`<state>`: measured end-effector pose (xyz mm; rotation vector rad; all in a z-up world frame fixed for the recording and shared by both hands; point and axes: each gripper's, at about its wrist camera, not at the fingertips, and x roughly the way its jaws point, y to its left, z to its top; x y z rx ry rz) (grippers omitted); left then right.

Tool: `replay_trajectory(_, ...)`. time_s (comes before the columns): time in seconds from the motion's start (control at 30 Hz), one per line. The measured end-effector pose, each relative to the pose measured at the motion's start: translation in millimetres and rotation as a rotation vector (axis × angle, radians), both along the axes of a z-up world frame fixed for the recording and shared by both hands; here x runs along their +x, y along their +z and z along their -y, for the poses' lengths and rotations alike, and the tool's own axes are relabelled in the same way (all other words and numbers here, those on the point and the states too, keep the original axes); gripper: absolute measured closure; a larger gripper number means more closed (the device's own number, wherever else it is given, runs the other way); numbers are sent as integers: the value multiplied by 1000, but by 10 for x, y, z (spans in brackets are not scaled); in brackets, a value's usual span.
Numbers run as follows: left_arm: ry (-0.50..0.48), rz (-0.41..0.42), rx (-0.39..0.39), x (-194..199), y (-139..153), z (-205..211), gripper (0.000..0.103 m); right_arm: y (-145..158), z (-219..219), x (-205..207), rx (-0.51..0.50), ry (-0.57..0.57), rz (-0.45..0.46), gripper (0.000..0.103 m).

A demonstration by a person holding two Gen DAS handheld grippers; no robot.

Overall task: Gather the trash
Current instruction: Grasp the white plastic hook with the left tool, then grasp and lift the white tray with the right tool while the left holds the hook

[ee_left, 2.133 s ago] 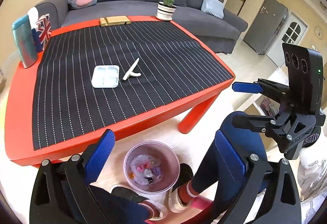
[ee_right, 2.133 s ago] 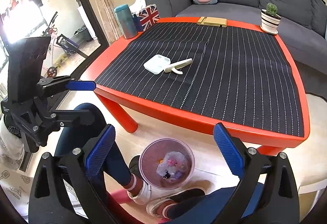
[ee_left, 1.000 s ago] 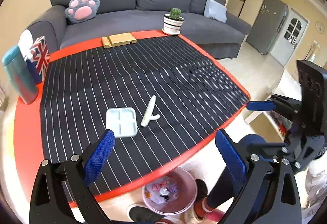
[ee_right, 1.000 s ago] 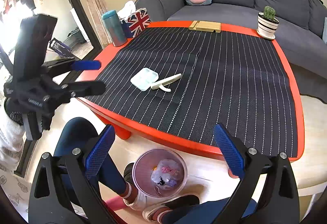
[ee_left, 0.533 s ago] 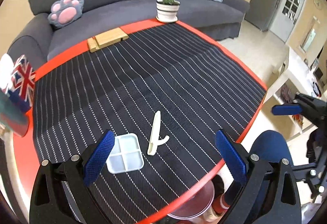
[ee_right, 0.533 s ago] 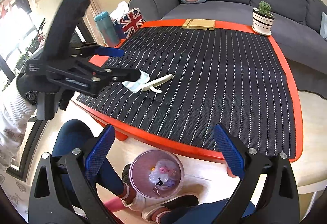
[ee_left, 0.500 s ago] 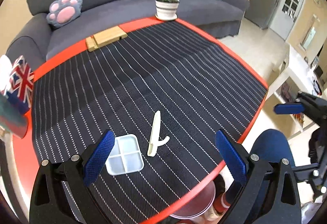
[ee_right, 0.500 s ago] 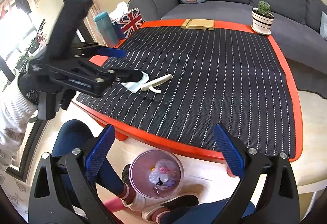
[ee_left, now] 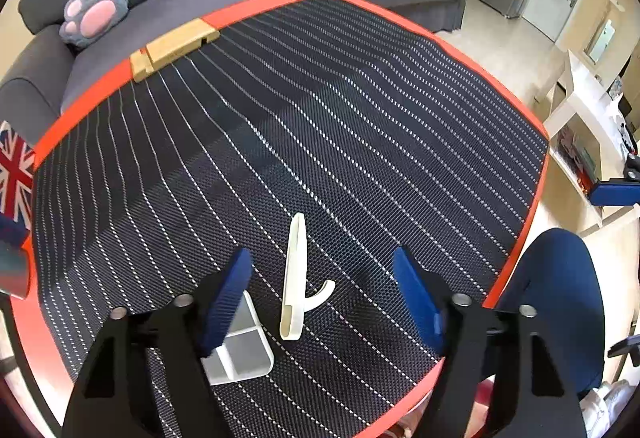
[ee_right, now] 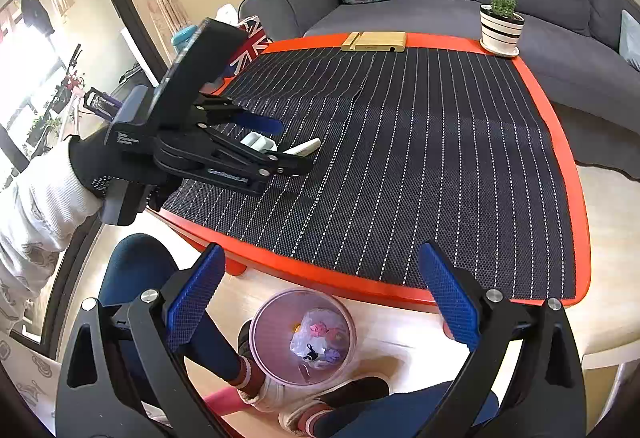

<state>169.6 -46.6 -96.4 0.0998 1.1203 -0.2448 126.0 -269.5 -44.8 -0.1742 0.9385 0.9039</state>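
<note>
While its jaws have just been closing, the left gripper (ee_left: 322, 296) hangs low in the left wrist frame with the cream plastic hook strip (ee_left: 294, 276) between its blue pads, untouched, beside a white divided plastic tray (ee_left: 240, 348) on the black striped mat (ee_left: 360, 126). Spread wide and empty, the right gripper (ee_right: 320, 306) hovers at the bottom of its frame above the translucent pink waste bin (ee_right: 302, 336) on the floor.

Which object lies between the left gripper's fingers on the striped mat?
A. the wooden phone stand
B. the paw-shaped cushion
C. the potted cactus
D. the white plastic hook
D: the white plastic hook lies on the mat between the open fingers of the left gripper, untouched by either pad.
</note>
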Motion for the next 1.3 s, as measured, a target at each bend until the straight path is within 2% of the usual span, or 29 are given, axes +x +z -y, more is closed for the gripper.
replay_trajectory(0.13,13,-13,6,17,-51,-23,48,-4,0,0,0,-1,-1,8)
replay_trajectory(0.3,18,-30,19,29,-100,-37,68,-15,-5,1,1,-1,-4,8)
replay_trajectory(0.47,20,-33,29,33,-128,-31,79,-23,-20,-3,0,4,-4,8)
replay_trajectory(0.53,21,-34,33,42,-139,-36,92,-23,-27,2,0,5,-4,8)
replay_trajectory(0.57,22,-35,36,45,-142,-35,95,-21,-31,7,-1,5,-3,8)
replay_trajectory(0.83,27,-9,29,42,-73,-40,96,-15,-94,35,-5,16,1,8)
replay_trajectory(1.3,105,69,11,-123,298,-276,96,53,-472,190,-18,89,25,8)
